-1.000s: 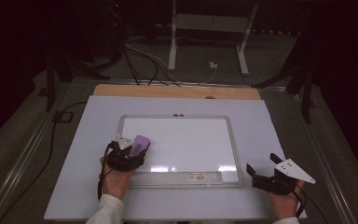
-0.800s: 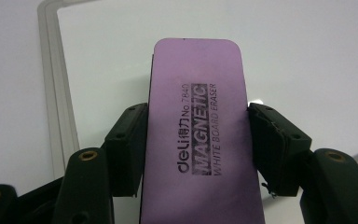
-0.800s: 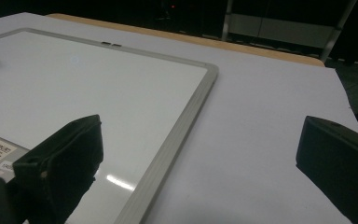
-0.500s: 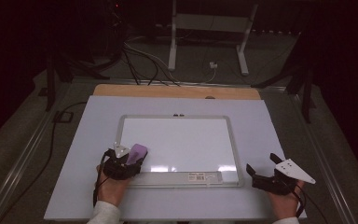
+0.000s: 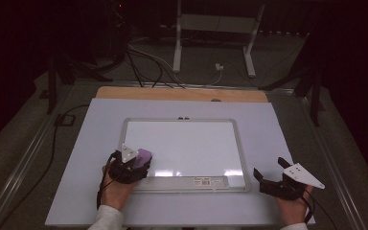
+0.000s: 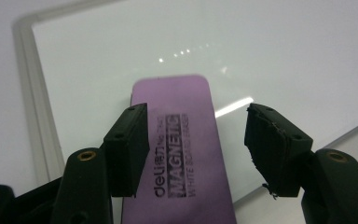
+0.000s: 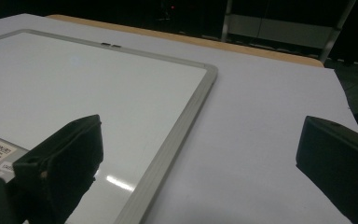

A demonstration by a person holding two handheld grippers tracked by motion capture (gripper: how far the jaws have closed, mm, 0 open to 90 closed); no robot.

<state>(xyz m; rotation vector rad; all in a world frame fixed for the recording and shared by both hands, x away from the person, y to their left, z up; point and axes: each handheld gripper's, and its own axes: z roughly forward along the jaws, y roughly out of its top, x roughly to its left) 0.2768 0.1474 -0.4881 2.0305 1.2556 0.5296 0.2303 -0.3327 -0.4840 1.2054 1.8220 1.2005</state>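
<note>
Almost nothing has changed over the last second. The left gripper (image 6: 196, 119) sits where it was, over the near left corner of the board (image 6: 270, 51), and its jaws stand at the same width. The eraser (image 6: 182, 107) has not shifted between them either. So the work looks paused at a hand-over point: either the eraser has just been set down, or it is about to be clamped. I cannot tell which.

The left gripper is released rather than gripping. Its left jaw lies against or over the eraser's left edge, but a clear strip of board shows between the eraser and the right jaw. The eraser runs lengthwise between the jaws and pokes out past their tips, apparently lying flat on the board.

It is a purple slab with rounded corners, its face printed in dark letters reading "MAGNETIC", with smaller lines beside that word. The face looks clean and unmarked.

Beyond the tips the board is blank white, with a few glints of light and a pale frame at the left.

The right gripper (image 7: 203, 130) also hasn't moved. It stands wide open and empty on the table (image 7: 270, 116), with the board's frame just past its left jaw.
</note>
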